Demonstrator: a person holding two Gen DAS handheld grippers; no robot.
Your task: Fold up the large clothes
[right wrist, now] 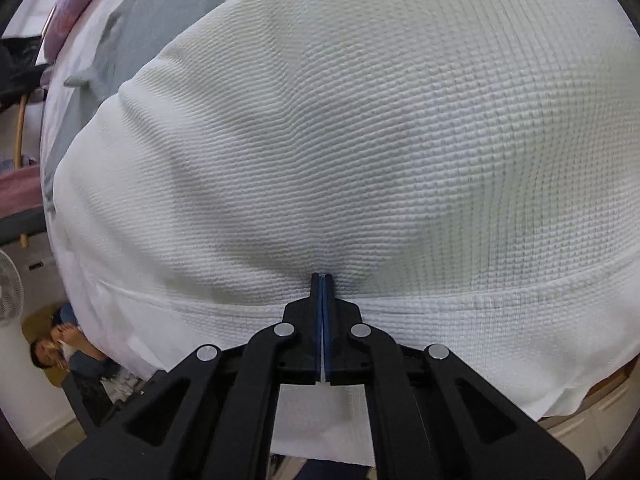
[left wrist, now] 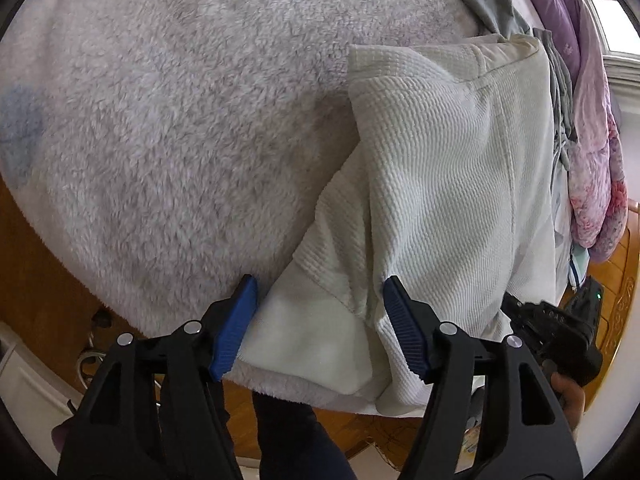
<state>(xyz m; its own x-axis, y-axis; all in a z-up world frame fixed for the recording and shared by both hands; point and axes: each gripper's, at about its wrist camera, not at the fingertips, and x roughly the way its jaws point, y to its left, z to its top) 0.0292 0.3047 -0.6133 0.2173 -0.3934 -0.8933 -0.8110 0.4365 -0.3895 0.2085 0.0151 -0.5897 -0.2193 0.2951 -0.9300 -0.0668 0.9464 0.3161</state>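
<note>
The left gripper (left wrist: 318, 304) stands spread wide, its blue pads (left wrist: 236, 328) on either side of a corner of the white waffle-knit garment (left wrist: 440, 184) without pressing it. That garment lies partly folded on the near right part of a fluffy pale blanket (left wrist: 180, 120), its hem hanging over the near edge. The right gripper (right wrist: 322, 280) is pressed together, tips touching the garment's hem band (right wrist: 480, 304); whether cloth is caught between them cannot be told. No container shows. Left of the garment the blanket lies bare; grey clothes (left wrist: 476, 4) and a purple floral quilt (left wrist: 592, 184) crowd the right side
</note>
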